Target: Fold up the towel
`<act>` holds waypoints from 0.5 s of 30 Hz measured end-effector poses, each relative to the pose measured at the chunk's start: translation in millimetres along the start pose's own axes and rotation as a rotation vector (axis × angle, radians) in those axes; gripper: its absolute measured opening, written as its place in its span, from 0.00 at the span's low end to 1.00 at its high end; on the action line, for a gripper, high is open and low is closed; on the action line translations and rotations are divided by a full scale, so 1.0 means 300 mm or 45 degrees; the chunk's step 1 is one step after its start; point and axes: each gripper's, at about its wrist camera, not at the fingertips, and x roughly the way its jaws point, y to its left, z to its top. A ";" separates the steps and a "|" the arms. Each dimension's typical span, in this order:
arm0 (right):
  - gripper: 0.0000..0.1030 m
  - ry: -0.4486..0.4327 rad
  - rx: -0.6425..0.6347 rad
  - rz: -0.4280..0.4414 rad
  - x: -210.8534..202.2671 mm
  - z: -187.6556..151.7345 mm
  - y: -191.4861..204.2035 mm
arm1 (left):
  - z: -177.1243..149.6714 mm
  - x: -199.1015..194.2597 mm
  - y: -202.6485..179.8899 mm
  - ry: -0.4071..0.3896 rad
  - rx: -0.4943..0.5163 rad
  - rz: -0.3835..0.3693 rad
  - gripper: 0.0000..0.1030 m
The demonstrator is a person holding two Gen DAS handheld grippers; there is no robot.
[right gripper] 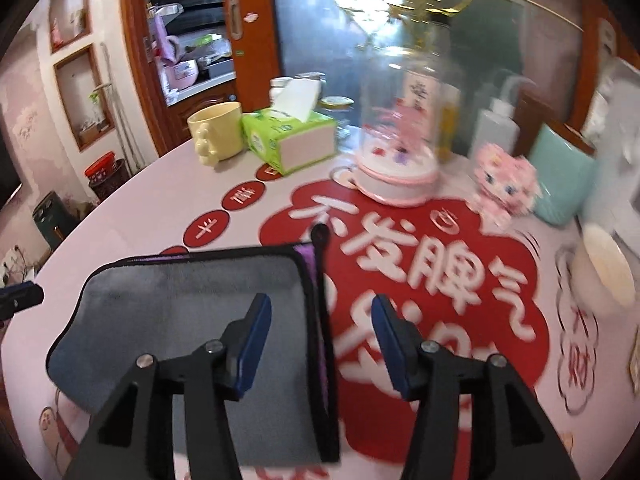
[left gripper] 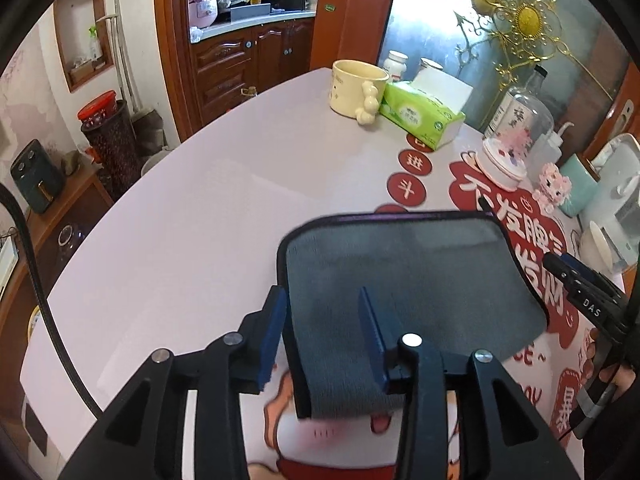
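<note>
one white table with red print carries a folded grey towel, cream mug, green tissue box; left gripper and right gripper fingers spread, holding nothing.

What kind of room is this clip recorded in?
Most likely a home dining area beside a kitchen: a table with a mug and tissue pack, and a doorway onto a kitchen counter crowded with cookware.

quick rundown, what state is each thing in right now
grey towel with black edging: flat on table, not held
left gripper: open, straddling towel's left edge
right gripper: open, straddling towel's right edge
green tissue box: tissue sticking out
cream mug: upright
</note>
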 end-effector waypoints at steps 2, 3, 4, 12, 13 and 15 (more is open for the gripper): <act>0.55 0.010 0.014 -0.020 -0.035 -0.031 -0.014 | -0.019 -0.021 -0.007 0.009 0.008 -0.005 0.45; 0.57 0.014 0.018 -0.026 -0.052 -0.045 -0.020 | -0.035 -0.037 -0.015 0.017 0.019 -0.013 0.46; 0.60 0.019 0.024 -0.032 -0.072 -0.062 -0.025 | -0.047 -0.050 -0.022 0.024 0.031 -0.019 0.47; 0.69 0.031 0.086 -0.073 -0.286 -0.223 -0.041 | -0.145 -0.164 -0.106 0.063 0.134 -0.095 0.53; 0.70 0.029 0.100 -0.075 -0.309 -0.241 -0.041 | -0.150 -0.173 -0.113 0.066 0.143 -0.103 0.54; 0.72 0.033 0.158 -0.068 -0.364 -0.290 -0.044 | -0.174 -0.212 -0.142 0.065 0.180 -0.130 0.55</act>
